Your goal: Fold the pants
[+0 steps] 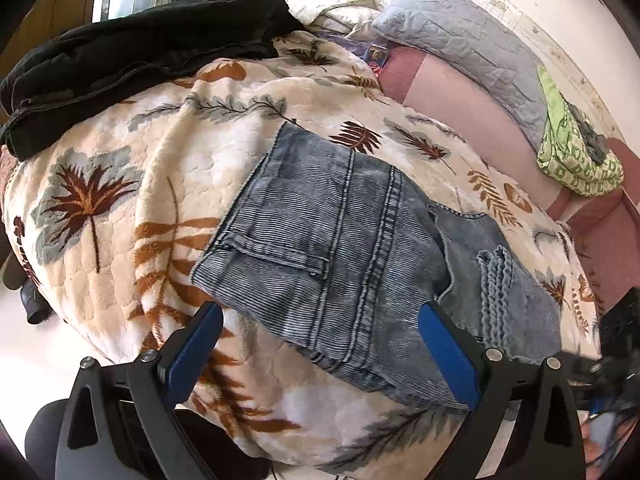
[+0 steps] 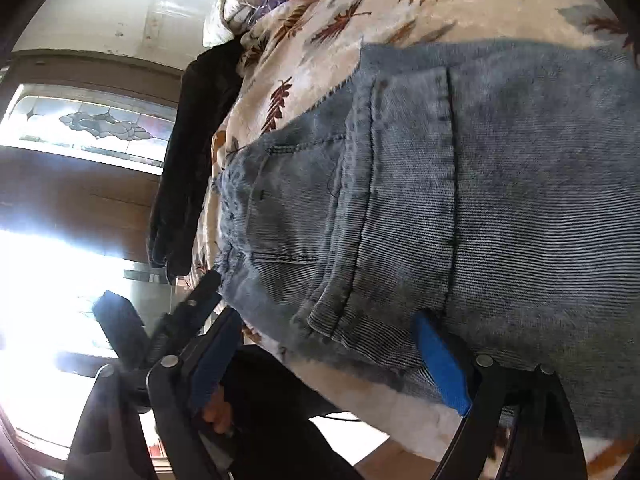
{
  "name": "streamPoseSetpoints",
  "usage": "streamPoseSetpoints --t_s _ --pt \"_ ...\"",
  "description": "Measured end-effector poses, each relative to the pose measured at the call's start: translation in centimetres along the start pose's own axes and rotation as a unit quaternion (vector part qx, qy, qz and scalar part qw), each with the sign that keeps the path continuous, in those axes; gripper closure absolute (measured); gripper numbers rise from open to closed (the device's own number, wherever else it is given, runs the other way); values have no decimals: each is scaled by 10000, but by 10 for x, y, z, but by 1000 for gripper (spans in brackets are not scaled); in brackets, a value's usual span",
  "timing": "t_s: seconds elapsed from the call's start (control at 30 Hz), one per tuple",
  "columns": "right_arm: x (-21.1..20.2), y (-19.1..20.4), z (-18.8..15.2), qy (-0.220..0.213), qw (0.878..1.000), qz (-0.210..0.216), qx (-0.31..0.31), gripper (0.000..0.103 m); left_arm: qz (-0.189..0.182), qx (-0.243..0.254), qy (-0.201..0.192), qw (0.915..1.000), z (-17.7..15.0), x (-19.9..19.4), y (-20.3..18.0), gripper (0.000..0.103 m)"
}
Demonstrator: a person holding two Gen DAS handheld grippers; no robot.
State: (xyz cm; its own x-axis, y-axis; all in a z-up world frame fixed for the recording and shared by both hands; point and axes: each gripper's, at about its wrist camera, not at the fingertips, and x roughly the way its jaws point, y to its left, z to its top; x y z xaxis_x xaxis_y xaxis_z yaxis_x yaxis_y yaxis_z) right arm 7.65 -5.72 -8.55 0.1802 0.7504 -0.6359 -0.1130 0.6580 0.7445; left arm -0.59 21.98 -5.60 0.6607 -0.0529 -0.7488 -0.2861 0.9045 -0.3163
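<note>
So we've got the black clothes (image 1: 132, 56) piled up at about 10 o'clock in the left wrist view, sitting on the leaf-print blanket (image 1: 120, 184) that covers the bed. The jeans (image 1: 340, 240) lie folded into a compact bundle dead center on that blanket, back pocket facing up, with a braided drawstring (image 1: 496, 292) trailing toward 4 o'clock. Our left hand-held gripper (image 1: 320, 344) is wide open, blue pads (image 1: 192, 356) spread either side of the bundle's near edge, not pinching anything. Further right, a grey quilted pillow (image 1: 460, 36) sits at 1 o'clock and a green bag (image 1: 576, 160) at 3 o'clock.

In the right wrist view the jeans (image 2: 480, 200) fill the right half; our right hand-held gripper (image 2: 324, 364) is also released, jaws spread wide at the near hem.
</note>
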Motion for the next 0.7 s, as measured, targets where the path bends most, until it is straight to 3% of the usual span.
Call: streamPoseSetpoints --t_s 0.17,0.27,0.37,0.43,0.5,0.7 --pt "-11 18 -5 -166 9985 424 -288 14 45 13 24 10000 -1 1 -4 5" --pt "20 -5 -4 142 9992 360 -123 13 85 13 36 10000 -1 0 -8 5" --pt "12 -9 -2 -22 9985 538 -15 14 23 -86 120 9999 0 -2 -4 5" --pt "-3 -8 -3 -243 9984 499 -105 14 -44 -333 145 9993 2 -5 3 5" --pt "-15 -12 -9 -394 9977 481 -274 14 -338 -792 226 9960 2 -7 14 5" --pt "-40 -51 -23 -826 9941 698 -87 14 -918 -2002 499 9742 -3 1 41 5"
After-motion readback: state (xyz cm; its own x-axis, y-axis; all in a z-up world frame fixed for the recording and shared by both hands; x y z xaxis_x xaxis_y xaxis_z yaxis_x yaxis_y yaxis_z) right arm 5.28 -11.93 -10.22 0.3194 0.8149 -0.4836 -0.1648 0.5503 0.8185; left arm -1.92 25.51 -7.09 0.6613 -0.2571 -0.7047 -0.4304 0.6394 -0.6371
